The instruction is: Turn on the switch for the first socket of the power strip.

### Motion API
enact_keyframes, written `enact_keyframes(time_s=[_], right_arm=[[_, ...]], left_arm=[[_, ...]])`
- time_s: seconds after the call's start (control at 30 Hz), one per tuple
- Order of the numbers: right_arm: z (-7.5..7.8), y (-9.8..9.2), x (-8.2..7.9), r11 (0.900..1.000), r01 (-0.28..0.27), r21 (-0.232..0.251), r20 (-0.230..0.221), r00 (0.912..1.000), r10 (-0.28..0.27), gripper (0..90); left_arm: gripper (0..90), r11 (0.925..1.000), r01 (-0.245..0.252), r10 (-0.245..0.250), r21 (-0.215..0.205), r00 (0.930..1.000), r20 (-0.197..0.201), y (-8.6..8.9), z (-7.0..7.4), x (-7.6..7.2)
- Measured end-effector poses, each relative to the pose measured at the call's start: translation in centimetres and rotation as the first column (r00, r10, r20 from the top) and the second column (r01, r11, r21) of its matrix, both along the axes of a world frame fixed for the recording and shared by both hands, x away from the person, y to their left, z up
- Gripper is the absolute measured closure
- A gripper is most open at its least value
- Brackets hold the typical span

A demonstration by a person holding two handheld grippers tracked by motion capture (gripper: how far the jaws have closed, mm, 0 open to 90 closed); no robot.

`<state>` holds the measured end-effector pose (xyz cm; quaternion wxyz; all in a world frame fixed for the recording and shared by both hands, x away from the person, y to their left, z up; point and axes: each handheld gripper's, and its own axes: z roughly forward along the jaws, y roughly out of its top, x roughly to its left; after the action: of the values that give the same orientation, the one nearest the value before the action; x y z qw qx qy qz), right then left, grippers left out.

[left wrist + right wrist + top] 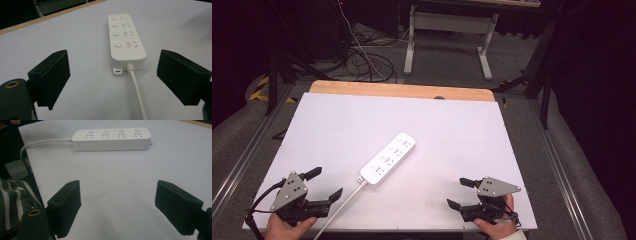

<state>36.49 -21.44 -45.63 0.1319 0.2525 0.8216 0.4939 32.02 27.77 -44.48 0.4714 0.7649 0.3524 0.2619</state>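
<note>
Here I hold the left hand-held gripper (pixel 326 183) and right hand-held gripper (pixel 457 193) released and empty at the near edge of the worktop (pixel 462 130); the power strip (pixel 388 159) lies diagonally mid-worktop between them.

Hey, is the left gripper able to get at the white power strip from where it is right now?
Probably yes. The left gripper stands open near the table's front edge, aimed at the cord end of the power strip. Bare white table lies between them; the cord runs between the jaws' line without blocking it.
</note>
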Motion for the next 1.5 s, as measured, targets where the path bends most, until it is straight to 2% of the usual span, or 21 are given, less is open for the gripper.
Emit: enact_keyframes(time_s=[0.3,0.33,0.53,0.63,0.67,0.7,0.83,0.87,0.9,0.97,1.03,1.07,1.13,1.27,1.3,1.33,1.37,1.4,1.5], right_arm=[[0.0,0.0,-0.1,1.000,-0.002,-0.005,0.010,1.0000,0.002,21.9],[0.0,0.0,-0.1,1.000,-0.002,-0.004,0.011,0.9999,0.002,21.9],[0.0,0.1,-0.1,1.000,-0.010,-0.005,0.011,0.9999,0.010,22.5],[0.0,0.1,-0.1,1.000,-0.012,-0.006,0.012,0.9999,0.012,22.6],[0.0,0.0,-0.1,1.000,-0.011,-0.006,0.013,0.9998,0.011,22.7],[0.0,0.0,-0.1,1.000,-0.011,-0.004,0.015,0.9998,0.011,22.9],[0.0,-0.1,-0.1,1.000,-0.012,-0.003,0.016,0.9998,0.012,23.2],[0.0,0.0,-0.2,1.000,-0.013,-0.005,0.016,0.9998,0.013,23.2],[0.0,0.0,-0.2,1.000,-0.014,-0.005,0.017,0.9998,0.014,23.2],[0.0,0.0,-0.2,1.000,-0.014,-0.003,0.018,0.9997,0.014,23.5],[0.0,0.0,-0.2,1.000,-0.014,-0.003,0.019,0.9997,0.014,23.6],[0.0,0.0,-0.2,1.000,-0.014,-0.004,0.018,0.9997,0.015,23.6],[0.0,0.0,-0.2,1.000,-0.014,-0.005,0.019,0.9997,0.014,23.6],[0.0,0.0,-0.1,1.000,-0.013,-0.006,0.016,0.9998,0.013,23.7],[0.0,0.0,-0.1,1.000,-0.013,-0.007,0.016,0.9998,0.013,23.7],[0.0,0.0,-0.1,1.000,-0.013,-0.007,0.016,0.9998,0.013,23.7],[-0.1,0.0,-0.1,1.000,-0.012,-0.009,0.016,0.9998,0.012,23.7],[-0.1,0.0,-0.1,1.000,-0.012,-0.009,0.016,0.9998,0.012,23.8],[0.0,0.0,-0.2,1.000,-0.012,-0.006,0.018,0.9998,0.012,24.2]], left_arm=[[12.2,0.9999,0.013,-0.013,0.003,0.9999,-0.002,0.0,0.1,-0.1],[12.6,0.9990,0.044,-0.044,-0.004,0.9988,-0.023,0.0,0.2,-0.1],[14.7,0.9988,0.046,-0.045,0.020,0.9981,-0.043,-0.2,0.3,-0.1],[19.1,0.9982,0.060,-0.060,-0.004,0.9969,-0.052,0.0,0.3,-0.1],[23.2,0.9990,0.043,-0.043,0.008,0.9990,-0.009,-0.1,0.2,-0.5],[27.8,0.9990,0.043,-0.043,0.008,0.9990,-0.009,-0.1,0.2,-0.5],[28.9,0.9972,0.074,-0.075,-0.007,0.9967,-0.030,-0.3,0.1,-0.3],[29.0,0.9974,0.072,-0.072,0.000,0.9970,-0.028,-0.3,0.1,-0.3],[29.1,0.9976,0.068,-0.068,-0.012,0.9972,-0.031,-0.3,0.3,-0.3],[34.8,0.9984,0.057,-0.057,-0.005,0.9977,-0.036,-0.2,0.4,-0.3],[35.1,0.9986,0.053,-0.053,-0.006,0.9978,-0.041,-0.2,0.5,-0.2],[33.6,0.9987,0.050,-0.051,-0.010,0.9968,-0.062,-0.2,0.8,0.1],[33.3,0.9989,0.047,-0.047,-0.002,0.9972,-0.057,-0.2,0.9,0.2],[31.4,0.9988,0.047,-0.046,0.015,0.9977,-0.049,-0.8,1.5,0.6],[31.2,0.9980,0.045,-0.042,0.046,0.9978,-0.051,-1.4,1.8,0.8],[31.2,0.9980,0.045,-0.042,0.046,0.9978,-0.051,-1.4,1.8,0.8],[31.4,0.9963,0.076,-0.073,0.039,0.9947,-0.071,-1.9,2.0,1.2],[32.1,0.9958,0.085,-0.083,0.033,0.9936,-0.077,-2.1,2.2,1.4],[32.5,0.9954,0.089,-0.086,0.036,0.9934,-0.076,-2.9,2.5,1.9]])
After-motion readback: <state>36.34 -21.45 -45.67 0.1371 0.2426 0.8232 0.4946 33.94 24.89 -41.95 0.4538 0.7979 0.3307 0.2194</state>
